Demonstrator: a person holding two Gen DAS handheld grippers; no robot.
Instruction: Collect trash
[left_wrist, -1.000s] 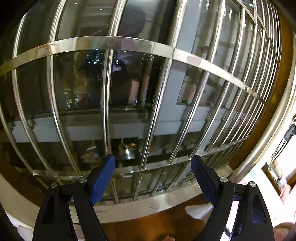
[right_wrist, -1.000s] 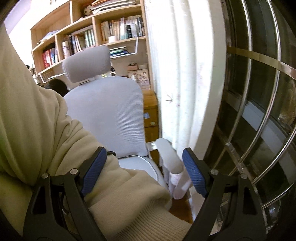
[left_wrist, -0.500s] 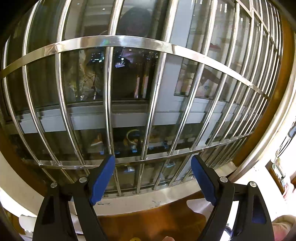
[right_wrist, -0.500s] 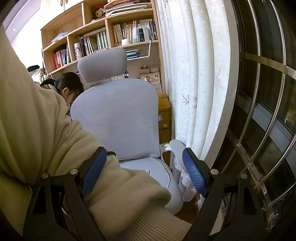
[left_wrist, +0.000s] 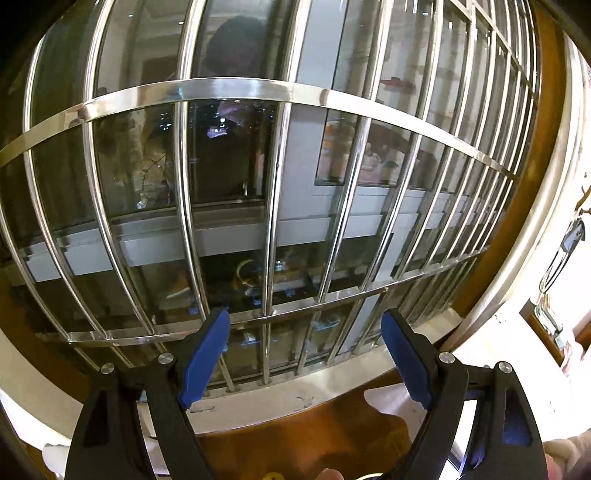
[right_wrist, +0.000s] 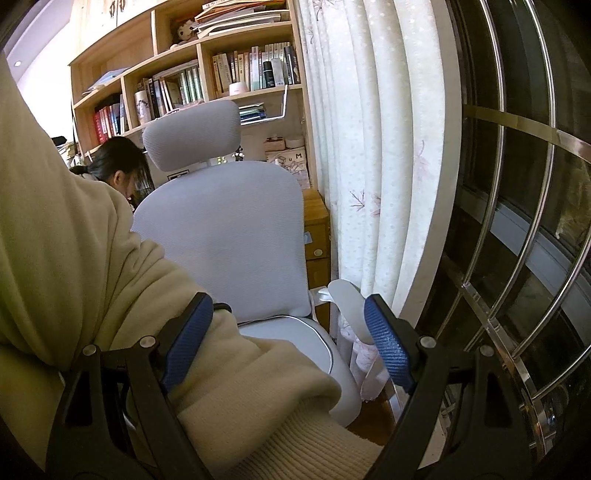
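Left claw (left_wrist: 304, 358) empty, bookshelf (right_wrist: 207, 74) holding books

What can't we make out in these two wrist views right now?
- Trash: none identifiable in either view.
- Left wrist: glass behind the window bars shows only dark reflections; the small yellow thing is cut off by the bottom edge.
- Right wrist: a cream sleeve hides the left side; chair blocks the desk; book titles too small.

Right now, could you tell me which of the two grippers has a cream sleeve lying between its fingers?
The right gripper: a cream sleeve crosses its open gap. The left gripper frames only window bars.
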